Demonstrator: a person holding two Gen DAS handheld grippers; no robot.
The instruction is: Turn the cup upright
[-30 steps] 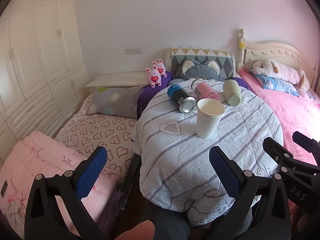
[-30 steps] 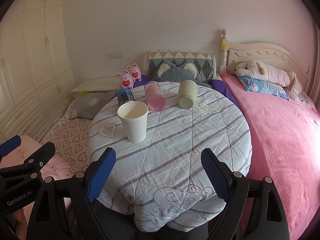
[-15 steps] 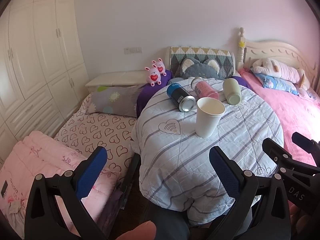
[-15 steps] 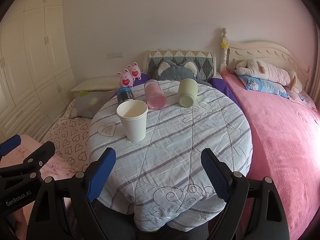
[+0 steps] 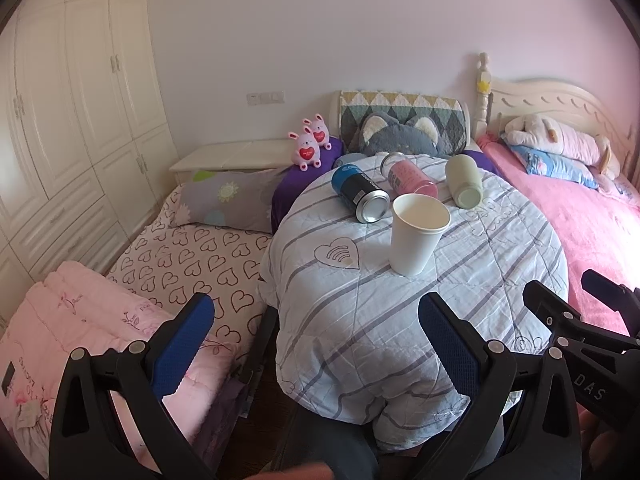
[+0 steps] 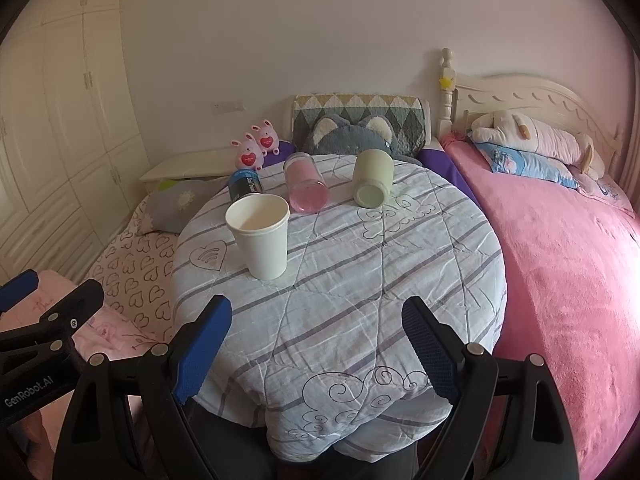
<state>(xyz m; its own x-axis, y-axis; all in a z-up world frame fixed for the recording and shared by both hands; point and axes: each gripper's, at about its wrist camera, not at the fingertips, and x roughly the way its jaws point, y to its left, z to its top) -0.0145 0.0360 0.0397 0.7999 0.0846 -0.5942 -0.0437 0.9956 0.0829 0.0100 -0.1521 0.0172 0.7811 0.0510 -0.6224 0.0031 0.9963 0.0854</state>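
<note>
A white paper cup (image 5: 416, 236) (image 6: 262, 236) stands upright, mouth up, on the round table with the striped quilt (image 5: 400, 312) (image 6: 360, 272). Behind it three cups lie on their sides: a blue and black one (image 5: 359, 192) (image 6: 245, 185), a pink one (image 5: 408, 178) (image 6: 306, 184) and a pale green one (image 5: 464, 180) (image 6: 372, 184). My left gripper (image 5: 316, 332) is open and empty, low at the table's near left edge. My right gripper (image 6: 316, 328) is open and empty at the near edge, well short of the cups.
A pink bed (image 6: 560, 248) lies right of the table, with a plush toy (image 6: 532, 136) by the headboard. A heart-print mattress (image 5: 192, 256) and pillow (image 5: 228, 200) lie to the left. Two pink bunny toys (image 5: 310, 146) and a grey cat cushion (image 5: 396, 138) sit behind. White wardrobes (image 5: 60, 120) line the left wall.
Both views have shifted very slightly; the cups have stayed in place and both grippers have stayed open.
</note>
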